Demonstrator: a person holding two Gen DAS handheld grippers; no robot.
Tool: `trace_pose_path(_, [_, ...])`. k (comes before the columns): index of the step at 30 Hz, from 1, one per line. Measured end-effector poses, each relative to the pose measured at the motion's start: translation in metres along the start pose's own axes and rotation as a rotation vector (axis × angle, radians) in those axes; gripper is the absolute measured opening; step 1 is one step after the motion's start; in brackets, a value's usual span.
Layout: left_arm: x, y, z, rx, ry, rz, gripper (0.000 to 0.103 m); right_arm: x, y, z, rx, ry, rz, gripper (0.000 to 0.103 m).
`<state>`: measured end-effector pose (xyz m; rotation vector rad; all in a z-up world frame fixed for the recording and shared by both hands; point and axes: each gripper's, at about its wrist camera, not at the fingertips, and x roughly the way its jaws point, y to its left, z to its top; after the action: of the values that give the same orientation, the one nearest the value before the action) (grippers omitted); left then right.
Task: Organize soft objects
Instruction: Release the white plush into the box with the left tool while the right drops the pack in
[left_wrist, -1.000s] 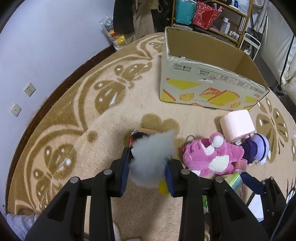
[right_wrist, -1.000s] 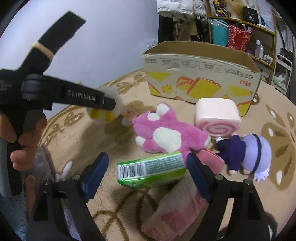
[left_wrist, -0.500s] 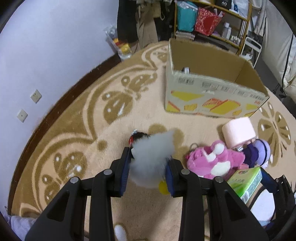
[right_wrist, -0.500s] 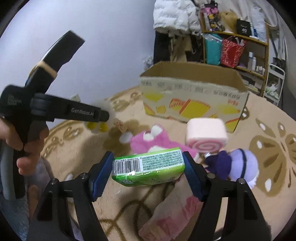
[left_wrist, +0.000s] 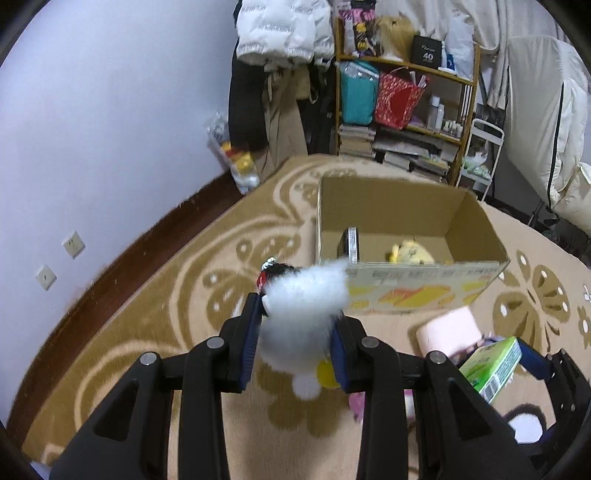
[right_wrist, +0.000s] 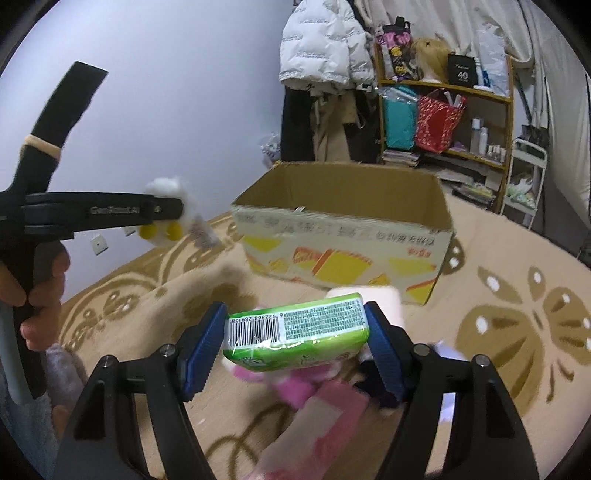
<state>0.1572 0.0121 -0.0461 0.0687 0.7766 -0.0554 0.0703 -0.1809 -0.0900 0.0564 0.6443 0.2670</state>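
1. Left gripper (left_wrist: 295, 341) in my hand: clamped on a white fluffy toy (left_wrist: 304, 314), held above the rug (left_wrist: 147, 314).
2. Cardboard box (left_wrist: 406, 284): open-topped, on the rug ahead, a yellow toy (left_wrist: 412, 253) inside.
3. Right gripper (right_wrist: 295, 338): my jaws squeeze a green tissue pack (right_wrist: 295, 332) by its ends, above the pink toys (right_wrist: 288, 384).

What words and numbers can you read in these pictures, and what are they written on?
"40": on the black box on the top shelf; smaller writing above it is too small to read.
"GenRobot.AI": on the left gripper's side, blurred.
"6 922868 289": beside the barcode on the green tissue pack; its last digits and fine print are unreadable.
Cardboard box: printed lines too blurred to read.
White jacket: repeated lettering too small to read.
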Motion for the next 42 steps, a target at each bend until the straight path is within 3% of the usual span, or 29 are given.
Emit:
trace_pose_path(15, [0.019, -0.021, 0.062, 0.021, -0.105, -0.021, 0.032, 0.009, -0.050, 0.074, 0.020, -0.101, -0.108, 0.078])
trace_pose_path(17, [0.023, -0.020, 0.068, -0.006, -0.105, -0.055, 0.032, 0.014, -0.055, 0.083, 0.040, -0.111, -0.124, 0.078])
trace_pose_path(22, [0.037, -0.024, 0.080, 0.017, -0.123, -0.043, 0.032, 0.030, -0.074, 0.094, 0.140, -0.145, -0.107, 0.078])
trace_pose_path(30, [0.051, -0.031, 0.074, 0.038, -0.125, -0.047, 0.033, 0.056, -0.082, 0.094, 0.094, -0.120, -0.140, 0.078])
trace_pose_path(38, [0.054, -0.045, 0.074, 0.054, -0.124, -0.130, 0.035, 0.061, -0.088, 0.098, 0.076, -0.105, -0.129, 0.079])
trace_pose_path(41, [0.059, -0.051, 0.069, 0.071, -0.106, -0.102, 0.037, 0.062, -0.087, 0.096, 0.074, -0.090, -0.127, 0.079])
trace_pose_path(42, [0.060, -0.051, 0.068, 0.066, -0.100, -0.077, 0.042, 0.062, -0.087, 0.096, 0.072, -0.084, -0.120, 0.079])
